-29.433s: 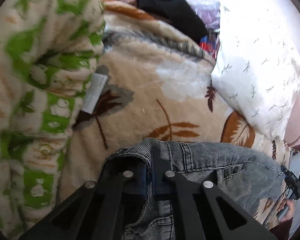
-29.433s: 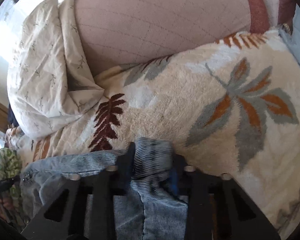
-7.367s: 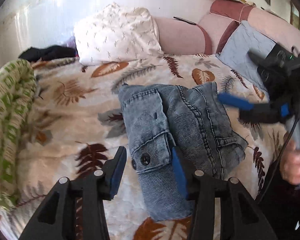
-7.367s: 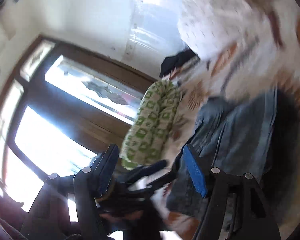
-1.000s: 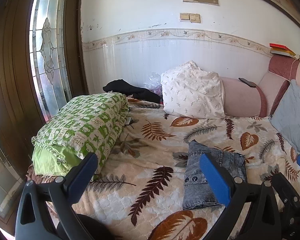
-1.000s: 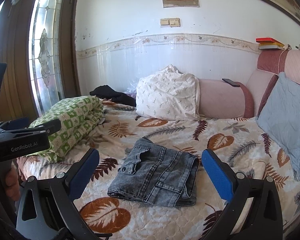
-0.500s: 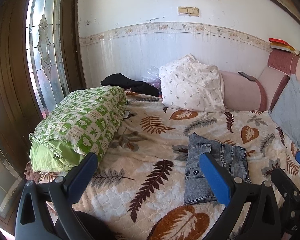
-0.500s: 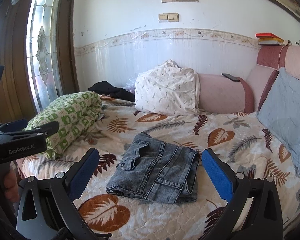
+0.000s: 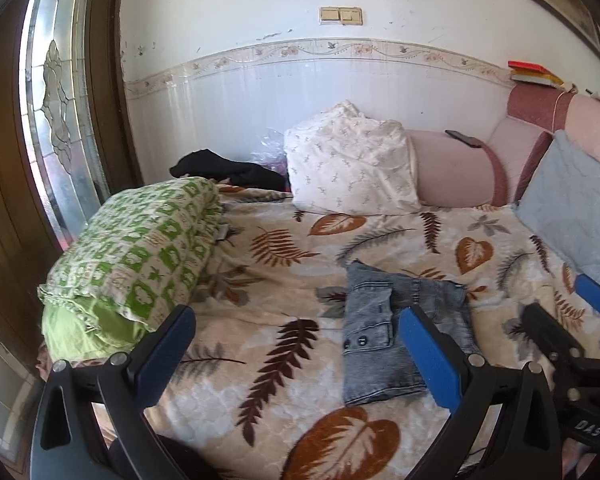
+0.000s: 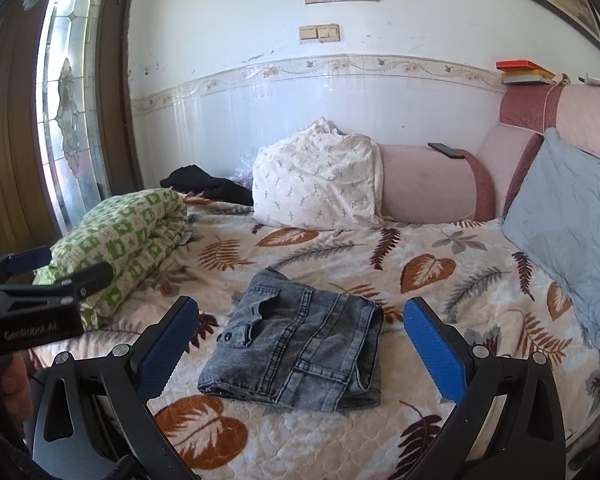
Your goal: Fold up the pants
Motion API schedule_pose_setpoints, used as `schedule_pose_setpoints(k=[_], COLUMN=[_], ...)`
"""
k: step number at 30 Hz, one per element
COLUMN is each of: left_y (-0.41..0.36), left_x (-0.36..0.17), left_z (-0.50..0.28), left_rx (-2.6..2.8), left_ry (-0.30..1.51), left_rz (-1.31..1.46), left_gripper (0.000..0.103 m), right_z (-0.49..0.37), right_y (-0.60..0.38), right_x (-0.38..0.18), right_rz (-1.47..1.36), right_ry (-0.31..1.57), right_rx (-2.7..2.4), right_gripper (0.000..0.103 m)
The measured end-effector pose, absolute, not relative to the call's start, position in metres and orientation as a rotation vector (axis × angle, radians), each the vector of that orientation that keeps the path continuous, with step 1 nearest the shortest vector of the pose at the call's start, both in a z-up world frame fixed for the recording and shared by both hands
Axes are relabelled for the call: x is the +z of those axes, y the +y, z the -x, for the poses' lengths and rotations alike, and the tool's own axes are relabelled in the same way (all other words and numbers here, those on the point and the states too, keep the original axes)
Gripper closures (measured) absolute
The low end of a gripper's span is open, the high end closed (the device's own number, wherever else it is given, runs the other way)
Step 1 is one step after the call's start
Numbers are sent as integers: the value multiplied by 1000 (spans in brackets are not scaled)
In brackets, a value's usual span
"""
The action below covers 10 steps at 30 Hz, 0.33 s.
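Observation:
The grey denim pants [image 10: 300, 340] lie folded into a compact rectangle on the leaf-patterned bedspread [image 10: 440, 268]; they also show in the left wrist view [image 9: 384, 328]. My left gripper [image 9: 296, 344] is open and empty, held back from the bed, the pants behind its right finger. My right gripper [image 10: 300, 340] is open and empty, held well back from the bed with the pants seen between its fingers. The left gripper also shows at the left edge of the right wrist view [image 10: 56, 270], and the right gripper at the right edge of the left wrist view [image 9: 564, 324].
A rolled green-and-white quilt [image 9: 140, 256] lies on the bed's left side. A white pillow [image 10: 320, 184], a pink bolster [image 10: 428, 188] and a blue cushion [image 10: 568, 216] line the back and right. Black clothing [image 9: 228, 170] lies by the wall. A door with glass panel [image 9: 56, 120] stands left.
Both grippers have tilted slightly down and nearer the bed over the last second. The folded pants have not moved. Both grippers stay open.

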<state>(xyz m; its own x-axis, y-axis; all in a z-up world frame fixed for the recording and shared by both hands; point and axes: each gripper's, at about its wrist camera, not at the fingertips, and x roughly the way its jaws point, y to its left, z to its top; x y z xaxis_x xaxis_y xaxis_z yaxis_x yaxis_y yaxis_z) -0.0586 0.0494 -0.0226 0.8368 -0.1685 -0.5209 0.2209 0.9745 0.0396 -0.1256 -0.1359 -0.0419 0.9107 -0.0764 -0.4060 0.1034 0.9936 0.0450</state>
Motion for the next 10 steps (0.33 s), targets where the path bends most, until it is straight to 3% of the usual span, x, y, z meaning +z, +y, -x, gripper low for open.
schedule_pose_setpoints(k=[10], left_y=[40], left_x=[-70], left_z=[14], left_rx=[-283], left_ry=[661], left_rz=[-100], left_gripper=[0], right_z=[80], right_y=[-145], right_x=[-78], right_rz=[-122], right_ry=[561], right_rx=[-109], right_gripper=[0])
